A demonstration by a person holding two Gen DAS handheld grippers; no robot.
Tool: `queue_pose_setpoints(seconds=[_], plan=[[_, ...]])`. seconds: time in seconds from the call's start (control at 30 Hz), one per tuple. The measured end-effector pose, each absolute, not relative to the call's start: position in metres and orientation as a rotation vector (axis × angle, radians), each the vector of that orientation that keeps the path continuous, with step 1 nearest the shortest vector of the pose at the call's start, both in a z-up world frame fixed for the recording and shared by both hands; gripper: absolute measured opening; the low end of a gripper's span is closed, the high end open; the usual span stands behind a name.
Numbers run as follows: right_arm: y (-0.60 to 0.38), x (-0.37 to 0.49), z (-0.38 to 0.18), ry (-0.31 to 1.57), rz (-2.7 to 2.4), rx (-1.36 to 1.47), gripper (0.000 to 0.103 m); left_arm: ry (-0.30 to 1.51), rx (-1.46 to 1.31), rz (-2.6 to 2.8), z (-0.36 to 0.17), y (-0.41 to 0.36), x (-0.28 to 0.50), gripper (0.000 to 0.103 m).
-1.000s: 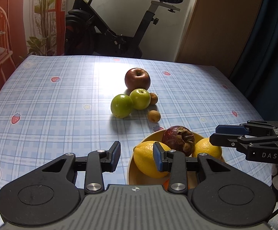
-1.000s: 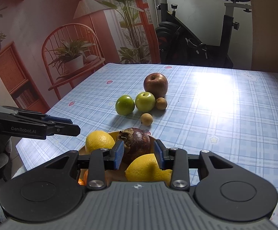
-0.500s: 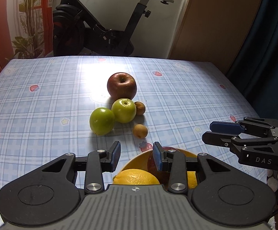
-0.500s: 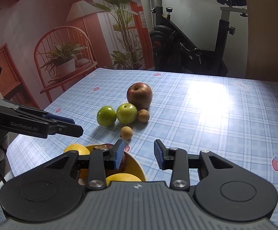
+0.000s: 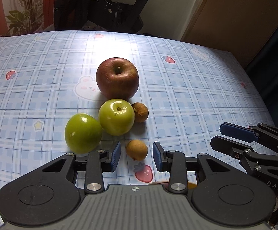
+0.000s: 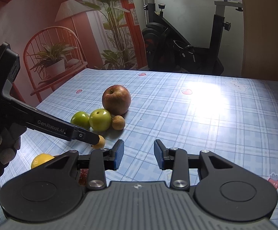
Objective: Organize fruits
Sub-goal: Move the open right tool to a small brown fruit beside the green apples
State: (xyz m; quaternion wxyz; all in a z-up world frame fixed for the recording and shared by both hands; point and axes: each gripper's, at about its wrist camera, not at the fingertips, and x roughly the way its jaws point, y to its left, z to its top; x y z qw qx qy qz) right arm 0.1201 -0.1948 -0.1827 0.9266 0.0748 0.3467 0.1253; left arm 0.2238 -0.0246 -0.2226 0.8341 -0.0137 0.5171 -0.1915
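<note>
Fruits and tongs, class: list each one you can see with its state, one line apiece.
Left tongs: open, straddling the near longan.
Right tongs: open, empty.
Near longan: on the table, ungripped.
Far longan: beside a green apple.
Green apples: side by side.
Red apple: upright, stem up.

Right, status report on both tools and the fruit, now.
Left tool open, straddling small brown fruit. Right tool open, empty. Nothing between the pads but the fruit.

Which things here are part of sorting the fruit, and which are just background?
Part of the job: red apple, two green apples, two small brown fruits, lemon, left gripper.
Background: exercise bike, potted plant.
</note>
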Motion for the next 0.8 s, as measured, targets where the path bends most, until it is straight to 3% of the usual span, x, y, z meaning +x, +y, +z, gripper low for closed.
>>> queue_pose_setpoints(seconds=[0.2,0.3,0.8], plan=[[-0.200,0.129,-0.190,0.723,0.278,0.166,0.038,1.134,-0.028,-0.389,-0.235,-0.028,0.234,0.039],[-0.202,0.132,-0.193,0.728,0.281,0.174,0.038,1.133,-0.022,-0.401,-0.235,-0.029,0.234,0.029],[-0.167,0.169,-0.204,0.721,0.406,0.027,0.037,0.938,-0.147,-0.311,-0.190,0.033,0.179,0.029]])
